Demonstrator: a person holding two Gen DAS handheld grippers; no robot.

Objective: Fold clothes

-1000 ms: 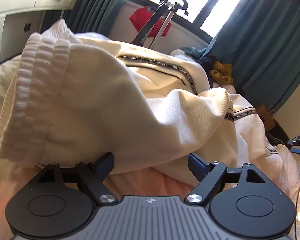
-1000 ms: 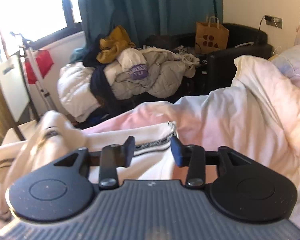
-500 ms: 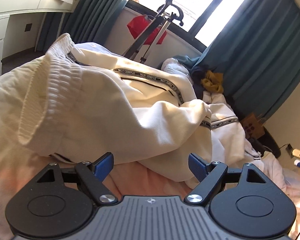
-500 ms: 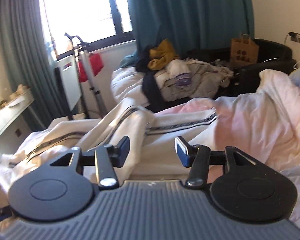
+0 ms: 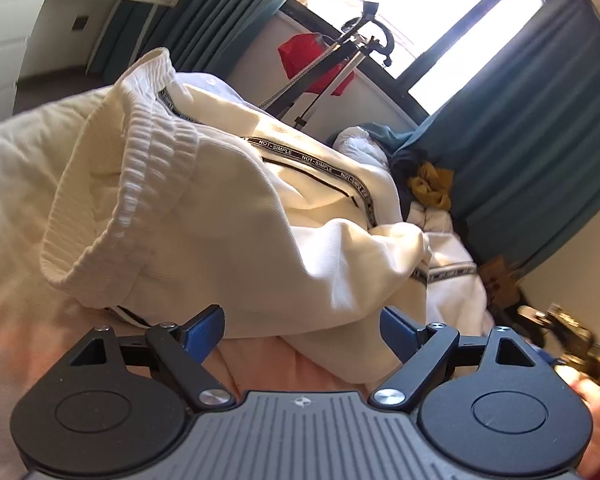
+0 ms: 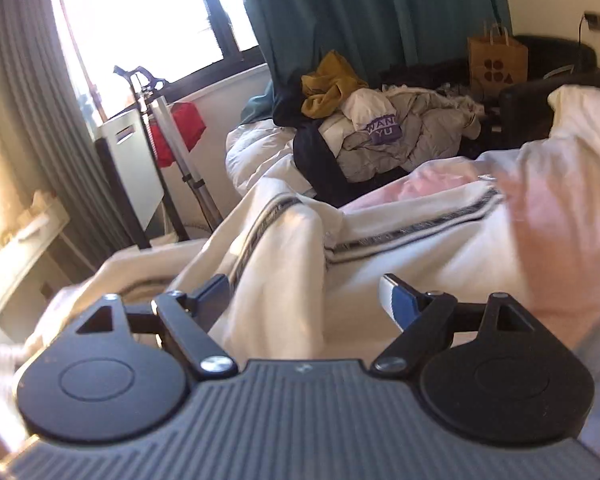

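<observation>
Cream sweatpants (image 5: 228, 216) with a ribbed waistband (image 5: 140, 184) and a black lettered side stripe lie crumpled on the pale pink bed sheet (image 5: 260, 364). My left gripper (image 5: 302, 330) is open and empty, just in front of the near edge of the pants. In the right wrist view the same pants (image 6: 284, 264) show a raised fold between the fingers of my right gripper (image 6: 306, 298), which is open wide; whether the pads touch the cloth I cannot tell.
A heap of other clothes (image 6: 380, 128) lies beyond the bed by teal curtains (image 6: 372, 12). A folded scooter (image 6: 172, 148) with a red cloth stands under the window. A brown paper bag (image 6: 496, 60) sits on a dark sofa. White drawers (image 5: 28, 20) stand left.
My right gripper has opened wider and swung toward the raised fold of the pants. My left gripper has stayed open and drawn back a little from the pants.
</observation>
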